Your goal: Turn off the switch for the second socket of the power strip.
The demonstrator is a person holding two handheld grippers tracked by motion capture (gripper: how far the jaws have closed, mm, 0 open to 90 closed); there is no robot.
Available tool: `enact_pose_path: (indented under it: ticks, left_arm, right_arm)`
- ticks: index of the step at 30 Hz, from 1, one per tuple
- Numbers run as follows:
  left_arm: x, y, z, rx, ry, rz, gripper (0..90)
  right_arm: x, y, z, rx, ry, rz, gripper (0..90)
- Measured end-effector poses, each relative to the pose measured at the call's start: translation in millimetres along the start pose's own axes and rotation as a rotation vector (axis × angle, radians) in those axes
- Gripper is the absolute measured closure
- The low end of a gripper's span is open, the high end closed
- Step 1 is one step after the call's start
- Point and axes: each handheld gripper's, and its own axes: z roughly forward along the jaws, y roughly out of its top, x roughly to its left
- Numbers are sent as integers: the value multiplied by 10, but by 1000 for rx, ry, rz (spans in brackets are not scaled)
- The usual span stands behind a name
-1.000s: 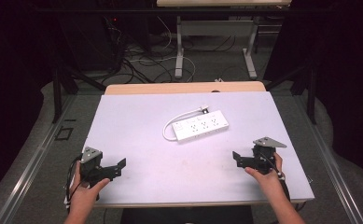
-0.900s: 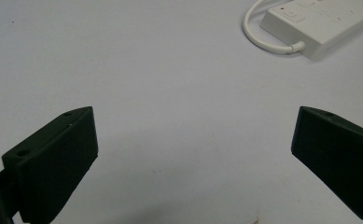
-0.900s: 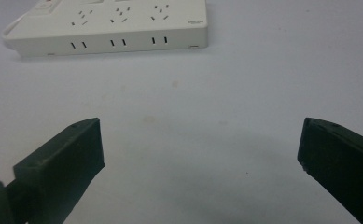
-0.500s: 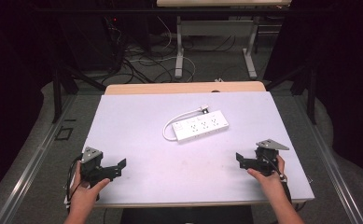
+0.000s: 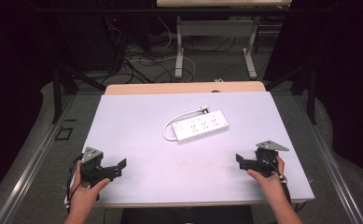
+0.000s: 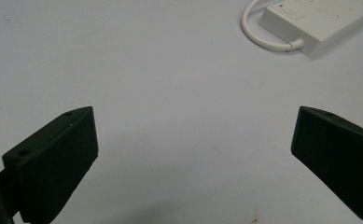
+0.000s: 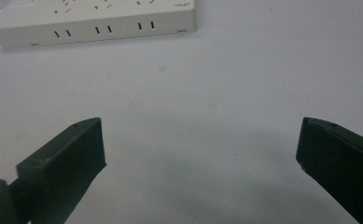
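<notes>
A white power strip point(image 5: 200, 125) lies flat near the middle of the pale table point(image 5: 137, 116), its short white cord looped at its left end with the plug resting behind it. In the left gripper view the power strip point(image 6: 319, 21) and its cord are at the top right. The right gripper view has the power strip point(image 7: 93, 18) across the top left. My left gripper point(image 5: 118, 168) rests near the front left edge, open and holding nothing. My right gripper point(image 5: 240, 160) sits near the front right edge, also open and holding nothing. Both stand well short of the strip.
A wooden board point(image 5: 184, 87) runs along the table's far edge. Beyond it, on the floor, are table legs point(image 5: 179, 46) and tangled cables point(image 5: 142, 60). Dark curtains close both sides.
My right gripper has slid a little nearer to the front edge and to the right. The left gripper and the power strip have stayed put.
</notes>
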Motion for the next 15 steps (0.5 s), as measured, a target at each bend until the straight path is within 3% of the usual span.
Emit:
enact_pose_path:
  ticks: [15]
  left_arm:
    - [1,1,10,-6,4,0,8]
  right_arm:
    - [6,-10,8,4,4,4,13]
